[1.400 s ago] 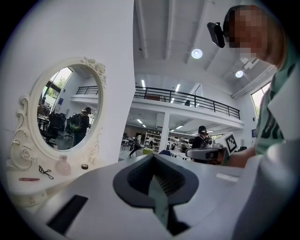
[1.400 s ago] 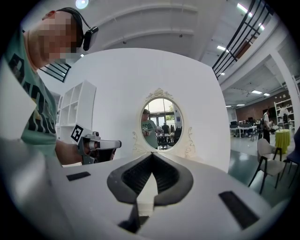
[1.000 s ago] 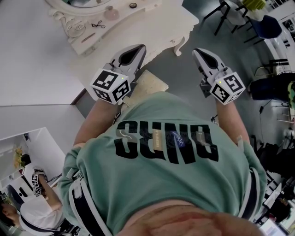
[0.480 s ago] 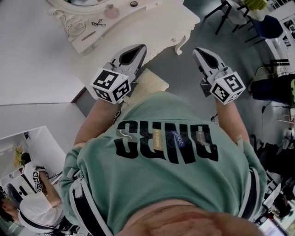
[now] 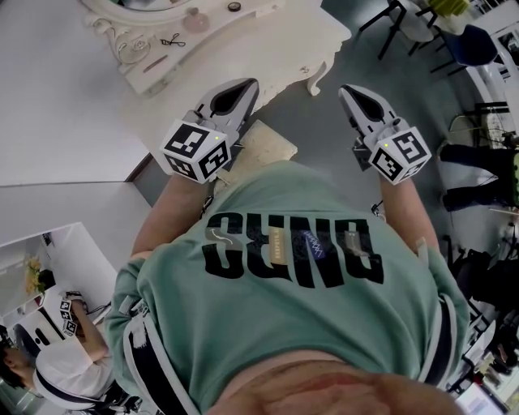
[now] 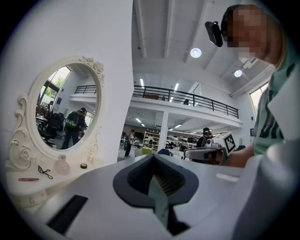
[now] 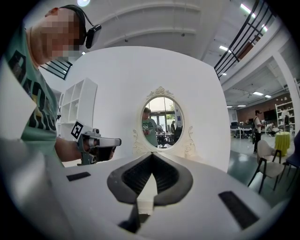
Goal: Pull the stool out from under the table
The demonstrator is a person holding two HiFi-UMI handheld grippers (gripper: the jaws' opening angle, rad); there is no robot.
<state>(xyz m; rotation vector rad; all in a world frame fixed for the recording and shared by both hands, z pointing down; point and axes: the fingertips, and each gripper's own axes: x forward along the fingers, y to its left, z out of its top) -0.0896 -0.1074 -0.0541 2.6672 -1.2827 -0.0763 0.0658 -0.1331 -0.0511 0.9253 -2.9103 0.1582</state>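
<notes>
The stool [image 5: 261,147] shows as a cream padded seat on the grey floor, just in front of the white dressing table [image 5: 268,40] and partly hidden by my green shirt and the left gripper. My left gripper [image 5: 247,83] is held in the air above the stool's left side, its jaws shut on nothing. My right gripper [image 5: 347,89] hovers to the right over the floor, also shut and empty. In the left gripper view the shut jaws [image 6: 153,157] point past the oval mirror [image 6: 65,110]. The right gripper view shows its tips [image 7: 152,154] together, facing the mirror [image 7: 161,123].
A small bottle [image 5: 195,22] and tiny scissors [image 5: 171,43] lie on the table top. A white wall panel [image 5: 57,121] stands at the left. Dark chairs [image 5: 454,40] stand at the far right. Another person [image 5: 65,365] is at the lower left.
</notes>
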